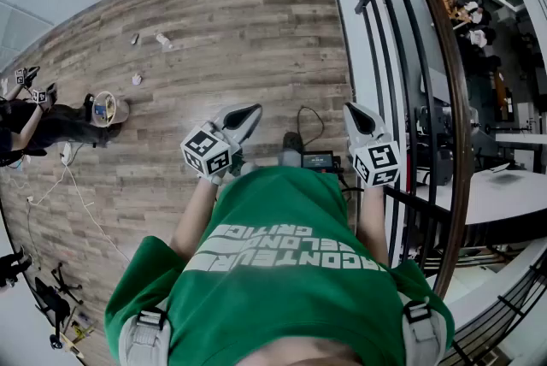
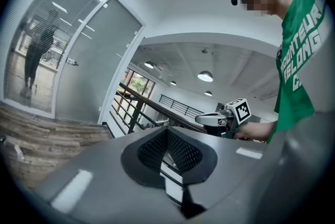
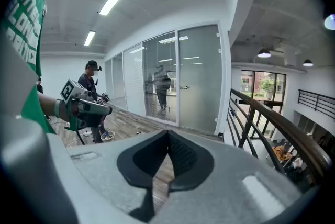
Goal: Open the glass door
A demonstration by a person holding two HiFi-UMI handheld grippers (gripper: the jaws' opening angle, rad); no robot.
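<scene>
Left gripper (image 2: 167,133) is shut tip to tip, nothing between its jaws. Right gripper (image 3: 167,136) is the same: closed and empty, only floor (image 3: 126,116) showing through the gap below the tips. Both are well apart from the glass door (image 3: 198,79), which looks closed across the wooden floor. That door should be heavy and stiff, its pane slick and fragile. Best hold, I'd say, is the small handle (image 3: 183,87) at its edge, and the jaws must open first.

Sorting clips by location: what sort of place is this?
Probably an upper-floor office landing: glazed partition walls with a glass door, a dark railing overlooking a lower level, and a wood-plank floor.
</scene>
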